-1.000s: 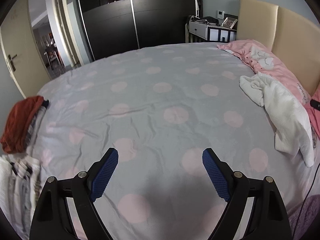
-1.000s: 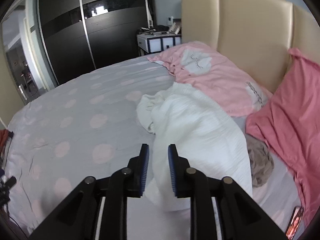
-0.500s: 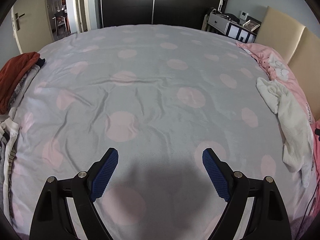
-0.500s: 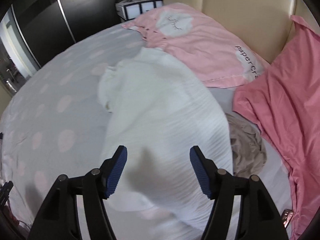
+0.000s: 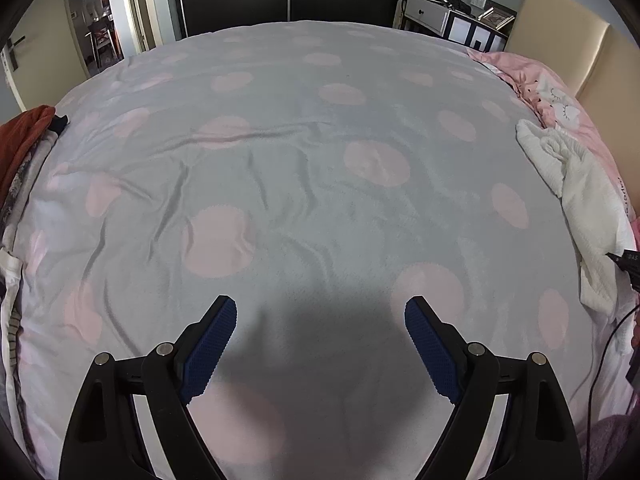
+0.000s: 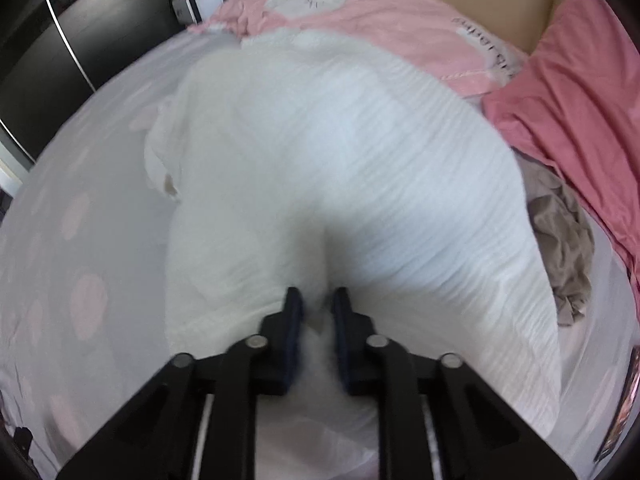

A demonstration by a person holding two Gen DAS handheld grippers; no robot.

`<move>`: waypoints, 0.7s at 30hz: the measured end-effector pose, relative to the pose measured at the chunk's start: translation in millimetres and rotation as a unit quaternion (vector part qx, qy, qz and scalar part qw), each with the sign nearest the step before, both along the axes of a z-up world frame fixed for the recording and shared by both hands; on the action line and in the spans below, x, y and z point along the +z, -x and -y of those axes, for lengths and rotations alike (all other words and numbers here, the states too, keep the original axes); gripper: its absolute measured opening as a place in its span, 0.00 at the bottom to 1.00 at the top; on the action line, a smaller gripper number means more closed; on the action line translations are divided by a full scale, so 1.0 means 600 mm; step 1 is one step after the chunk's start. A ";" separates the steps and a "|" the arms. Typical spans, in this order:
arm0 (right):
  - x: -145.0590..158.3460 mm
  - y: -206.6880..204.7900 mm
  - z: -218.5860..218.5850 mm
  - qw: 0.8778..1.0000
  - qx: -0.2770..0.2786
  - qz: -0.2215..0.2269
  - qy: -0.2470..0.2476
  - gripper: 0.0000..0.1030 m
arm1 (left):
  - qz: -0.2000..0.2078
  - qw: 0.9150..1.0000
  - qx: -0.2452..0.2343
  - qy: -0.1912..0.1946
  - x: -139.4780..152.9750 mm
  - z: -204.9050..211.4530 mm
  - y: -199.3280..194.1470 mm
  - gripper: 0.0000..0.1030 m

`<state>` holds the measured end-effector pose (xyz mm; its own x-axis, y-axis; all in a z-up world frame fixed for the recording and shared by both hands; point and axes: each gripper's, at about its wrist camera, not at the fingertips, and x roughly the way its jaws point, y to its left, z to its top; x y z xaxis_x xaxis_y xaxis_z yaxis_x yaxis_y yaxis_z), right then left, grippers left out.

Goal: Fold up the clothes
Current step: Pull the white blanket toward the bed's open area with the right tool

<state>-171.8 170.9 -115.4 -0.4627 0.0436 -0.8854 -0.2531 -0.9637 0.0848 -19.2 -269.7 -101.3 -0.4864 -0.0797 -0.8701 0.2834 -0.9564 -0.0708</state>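
i find my right gripper [image 6: 317,300] pinched on the soft, limp white garment [image 6: 340,152] near its edge, left gripper [image 5: 320,316] spread wide over the bed [image 5: 304,168].

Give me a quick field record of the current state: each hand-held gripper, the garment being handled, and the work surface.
left hand-held gripper: open, empty, above the bedspread
right hand-held gripper: pinched shut on a fold of the white ribbed garment
garment position: bunched, beside the pale pink pillow
work surface: grey bedspread with pink dots, wrinkled
other clothes: rust-red cloth at the bedspread's left edge
image quality: right wrist view motion-blurred
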 end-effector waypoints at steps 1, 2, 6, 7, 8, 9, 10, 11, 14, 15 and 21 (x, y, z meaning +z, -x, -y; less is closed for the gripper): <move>0.016 -0.013 0.013 1.000 0.009 -0.016 -0.007 0.09 | -0.001 1.000 -0.001 0.003 0.002 -0.001 -0.001 0.85; 0.032 -0.027 0.028 0.999 0.020 -0.031 -0.011 0.08 | -0.003 1.000 -0.002 0.006 0.003 -0.003 -0.003 0.85; 0.097 -0.088 0.110 0.993 0.088 -0.074 0.014 0.07 | -0.015 0.999 -0.016 0.038 0.012 -0.018 -0.012 0.85; 0.109 -0.105 0.135 0.991 0.107 -0.077 0.031 0.07 | -0.020 0.998 -0.020 0.052 0.016 -0.023 -0.016 0.85; 0.119 -0.124 0.164 0.988 0.124 -0.079 0.046 0.06 | -0.024 0.997 -0.025 0.066 0.020 -0.028 -0.020 0.85; 0.128 -0.142 0.192 0.985 0.139 -0.079 0.058 0.05 | -0.029 0.996 -0.027 0.078 0.024 -0.031 -0.024 0.85; 0.135 -0.165 0.223 0.981 0.159 -0.079 0.076 0.04 | -0.033 0.995 -0.029 0.090 0.028 -0.033 -0.028 0.85; 0.141 -0.186 0.255 0.976 0.181 -0.077 0.097 0.01 | -0.038 0.995 -0.030 0.092 0.033 -0.033 -0.035 0.85; 0.160 -0.253 0.353 0.952 0.254 -0.074 0.155 0.00 | -0.052 0.995 -0.024 0.086 0.050 -0.026 -0.058 0.85; 0.166 -0.276 0.385 0.947 0.274 -0.075 0.148 0.00 | -0.058 0.995 -0.019 0.082 0.057 -0.021 -0.067 0.85; 0.173 -0.341 0.439 0.947 0.297 -0.087 0.085 0.03 | -0.081 0.995 0.008 0.053 0.080 0.008 -0.113 0.85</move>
